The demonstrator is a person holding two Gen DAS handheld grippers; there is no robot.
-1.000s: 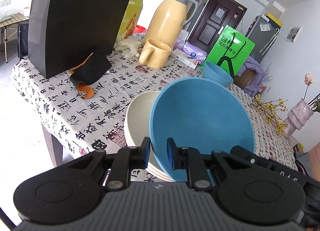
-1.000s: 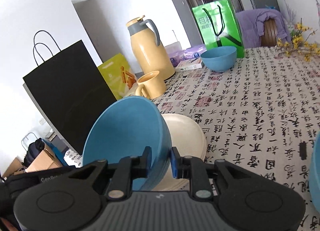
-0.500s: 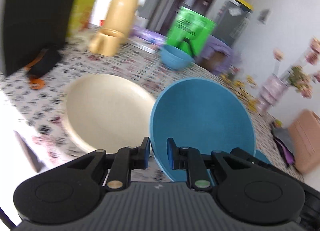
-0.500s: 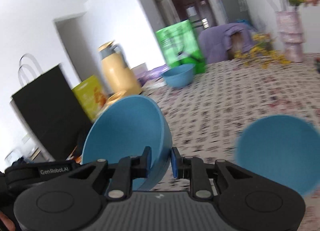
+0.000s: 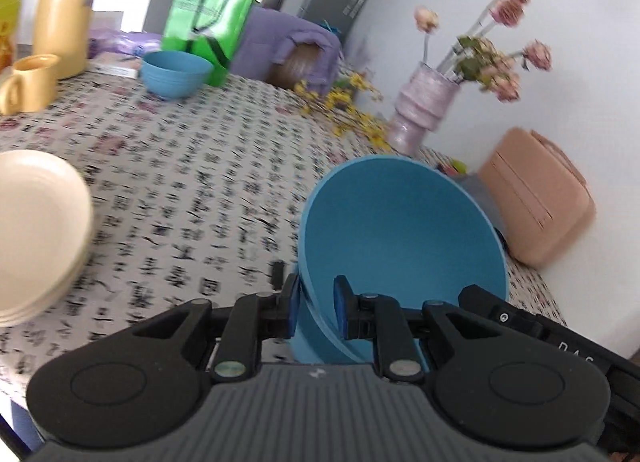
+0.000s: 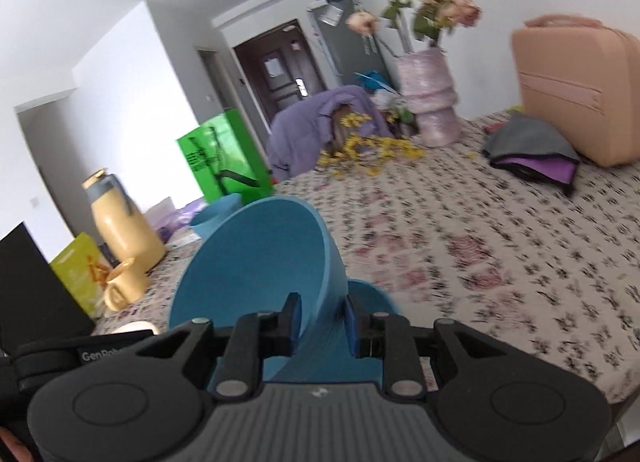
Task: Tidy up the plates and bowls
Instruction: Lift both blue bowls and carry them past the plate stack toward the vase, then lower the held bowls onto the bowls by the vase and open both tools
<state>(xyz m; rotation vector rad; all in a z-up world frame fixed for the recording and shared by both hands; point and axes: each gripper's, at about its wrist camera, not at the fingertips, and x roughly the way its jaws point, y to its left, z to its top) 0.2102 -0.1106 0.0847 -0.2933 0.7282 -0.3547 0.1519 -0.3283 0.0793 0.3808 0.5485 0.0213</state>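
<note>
Left hand-held gripper (image 5: 316,312) clamps blue bowl (image 5: 400,246) rim, right hand-held gripper (image 6: 320,322) just easing open astride opposite rim; bowl tilted over bench (image 5: 192,166), likely for stacking.

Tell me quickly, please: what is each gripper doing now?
Left gripper: shut on the blue bowl rim.
Right gripper: jaws have just been opening, the same bowl's wall is between them; grip cannot be told.

Blue bowl (image 5: 400,230) in left tool (image 5: 316,308)
</note>
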